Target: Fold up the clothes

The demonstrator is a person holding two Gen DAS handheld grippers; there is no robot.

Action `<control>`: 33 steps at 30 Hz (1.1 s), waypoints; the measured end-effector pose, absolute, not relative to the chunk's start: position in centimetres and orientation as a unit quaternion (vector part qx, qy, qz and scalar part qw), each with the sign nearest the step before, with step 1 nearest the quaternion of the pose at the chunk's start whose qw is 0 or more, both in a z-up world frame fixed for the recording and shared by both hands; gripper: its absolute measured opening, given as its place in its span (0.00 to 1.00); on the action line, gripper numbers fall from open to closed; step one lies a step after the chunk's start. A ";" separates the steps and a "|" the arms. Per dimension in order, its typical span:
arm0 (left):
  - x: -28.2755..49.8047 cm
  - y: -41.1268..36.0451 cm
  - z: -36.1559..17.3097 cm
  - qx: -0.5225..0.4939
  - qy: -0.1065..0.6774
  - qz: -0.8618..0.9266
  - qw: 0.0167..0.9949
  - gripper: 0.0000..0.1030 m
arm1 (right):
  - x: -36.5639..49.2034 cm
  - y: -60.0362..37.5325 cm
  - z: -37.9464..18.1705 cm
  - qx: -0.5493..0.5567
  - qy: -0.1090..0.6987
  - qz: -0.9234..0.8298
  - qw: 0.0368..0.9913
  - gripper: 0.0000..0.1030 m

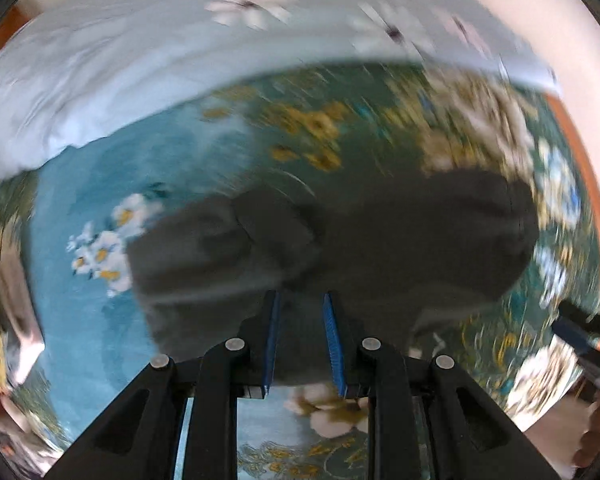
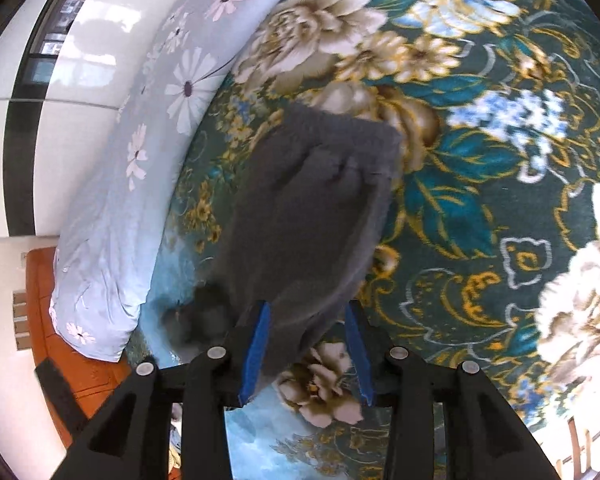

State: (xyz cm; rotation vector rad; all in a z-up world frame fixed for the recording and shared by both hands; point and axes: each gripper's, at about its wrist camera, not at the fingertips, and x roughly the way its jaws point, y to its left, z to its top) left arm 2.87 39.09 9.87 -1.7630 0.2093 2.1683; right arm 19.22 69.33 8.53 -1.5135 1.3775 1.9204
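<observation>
A dark grey garment [image 2: 312, 216] lies on a bed covered by a green flowered blanket [image 2: 480, 208] with large cream, blue and gold blossoms.

In the right wrist view the garment fills the middle of the frame, running from a straight hemmed edge in the upper centre down to the right tool [image 2: 306, 312] at the bottom centre. That tool's blue-lined jaws stand apart, and the near end of the cloth sits between them; whether either pad touches the cloth cannot be told. A bunched lump of the same grey cloth sits just left of the tool, low in the frame. A pale blue pillow [image 2: 140, 184] printed with pink and white daisies lies along the left side, next to a glossy white wall with a black stripe [image 2: 80, 92]. Orange-brown wood of the bed frame [image 2: 52, 312] shows at the lower left.

The left wrist view is blurred. The garment [image 1: 380, 240] spreads across the centre, from the middle left to the right of the frame. The left tool [image 1: 302, 300] at the bottom centre has its jaws apart with a clear gap, the grey cloth lying just ahead of and between them. The pillow [image 1: 140, 72] crosses the top of the frame, the blanket [image 1: 80, 300] shows teal at the left.
</observation>
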 end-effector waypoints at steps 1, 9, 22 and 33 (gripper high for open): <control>3.3 40.1 9.4 -0.626 0.083 0.756 0.174 0.23 | 19.8 69.7 8.4 -0.531 0.489 0.671 0.171 0.41; 4.3 40.2 8.5 -0.646 0.055 0.747 0.143 0.24 | 20.3 70.7 6.9 -0.545 0.489 0.664 0.154 0.43; 5.1 22.3 8.0 -0.670 -0.078 0.737 -0.036 0.39 | 7.9 56.5 3.3 -0.632 0.410 0.656 -0.041 0.61; 4.4 15.3 3.8 -0.708 -0.139 0.690 -0.066 0.43 | 0.3 50.6 -3.6 -0.661 0.407 0.629 -0.028 0.82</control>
